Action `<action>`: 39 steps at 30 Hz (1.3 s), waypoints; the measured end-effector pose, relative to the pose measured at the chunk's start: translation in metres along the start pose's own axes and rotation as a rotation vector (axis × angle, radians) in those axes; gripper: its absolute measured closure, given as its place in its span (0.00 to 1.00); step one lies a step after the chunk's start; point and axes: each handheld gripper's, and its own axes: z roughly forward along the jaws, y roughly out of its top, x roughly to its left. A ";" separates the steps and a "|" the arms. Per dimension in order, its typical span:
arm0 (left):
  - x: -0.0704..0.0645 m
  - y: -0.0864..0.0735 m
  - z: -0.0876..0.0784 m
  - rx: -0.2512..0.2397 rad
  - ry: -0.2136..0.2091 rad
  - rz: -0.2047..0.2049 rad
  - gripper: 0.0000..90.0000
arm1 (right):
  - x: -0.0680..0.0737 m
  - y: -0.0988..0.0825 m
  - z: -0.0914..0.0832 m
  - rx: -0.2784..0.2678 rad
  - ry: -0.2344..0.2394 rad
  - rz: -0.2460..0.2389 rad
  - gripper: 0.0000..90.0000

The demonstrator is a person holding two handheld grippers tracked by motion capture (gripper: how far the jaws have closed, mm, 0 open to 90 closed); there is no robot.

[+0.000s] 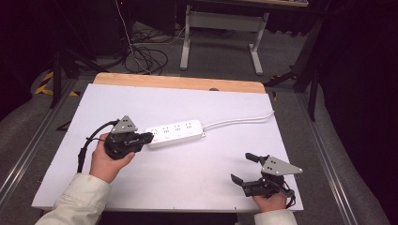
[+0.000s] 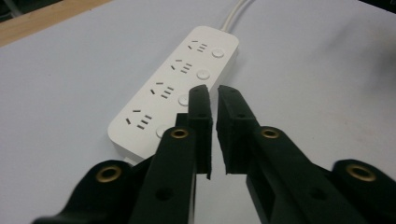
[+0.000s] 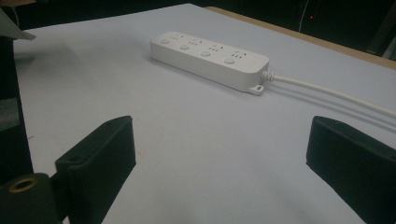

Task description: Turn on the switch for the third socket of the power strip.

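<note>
A white power strip (image 1: pixel 174 133) with several sockets and round buttons lies mid-table, its white cable (image 1: pixel 239 121) running off to the right. My left gripper (image 1: pixel 149 137) sits at the strip's left end. In the left gripper view the left gripper (image 2: pixel 212 93) is shut, its jaws almost together with nothing between them. Its tips are above the power strip (image 2: pixel 177 88) beside the button row; I cannot tell if they touch it. My right gripper (image 1: pixel 240 167) rests near the front right edge. It (image 3: pixel 219 140) stands wide open and empty, pointing at the strip (image 3: pixel 210 58).
The white tabletop (image 1: pixel 187 187) has a wooden strip (image 1: pixel 178 83) along its far edge. Beyond it are a desk frame (image 1: pixel 220 28) and loose cables (image 1: pixel 145 56) on the dark floor. A black cable (image 1: pixel 87 143) trails from the left gripper.
</note>
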 end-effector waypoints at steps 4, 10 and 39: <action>-0.001 0.004 0.013 0.023 0.003 -0.014 1.00 | 0.001 0.000 0.000 -0.001 0.003 -0.003 0.09; -0.001 0.006 0.030 0.043 0.007 -0.051 1.00 | 0.000 0.000 -0.001 -0.007 0.006 -0.003 0.09; 0.007 0.003 0.084 0.044 0.017 -0.124 1.00 | -0.002 -0.001 -0.004 -0.025 0.022 0.008 0.09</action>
